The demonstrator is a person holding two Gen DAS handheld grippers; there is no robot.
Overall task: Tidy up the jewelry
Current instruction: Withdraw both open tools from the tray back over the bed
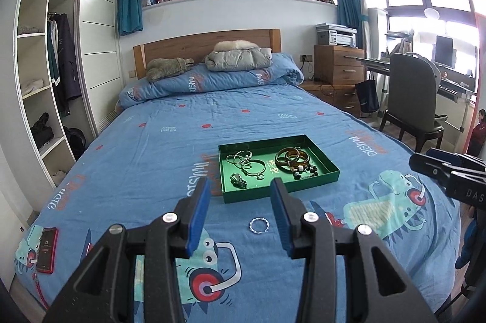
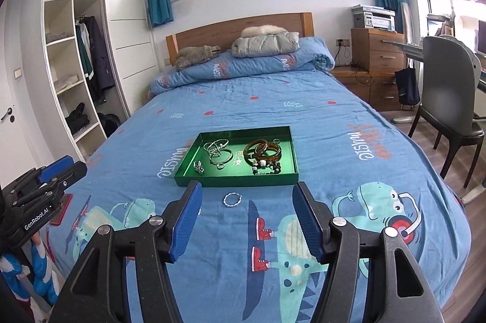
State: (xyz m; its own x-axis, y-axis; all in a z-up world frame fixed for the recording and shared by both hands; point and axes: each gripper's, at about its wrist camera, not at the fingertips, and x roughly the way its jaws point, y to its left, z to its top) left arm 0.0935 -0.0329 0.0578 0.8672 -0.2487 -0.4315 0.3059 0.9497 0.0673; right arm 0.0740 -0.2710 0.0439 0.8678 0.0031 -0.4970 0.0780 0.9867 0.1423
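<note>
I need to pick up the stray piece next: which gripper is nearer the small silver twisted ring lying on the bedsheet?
Probably left, narrowly. The small silver twisted ring lies between the left gripper fingers; the right gripper has it ahead, nearer its left finger.

the left gripper (image 1: 240, 186) is held level and pointing forward, its two blue-padded fingers (image 1: 199, 216) spread apart with nothing between them. the right gripper (image 2: 246, 189) sits in the same attitude, jaws parted wider and also empty. from the left wrist view the right gripper shows at the right edge; from the right wrist view the left gripper shows at the left edge, side by side, well apart
</note>
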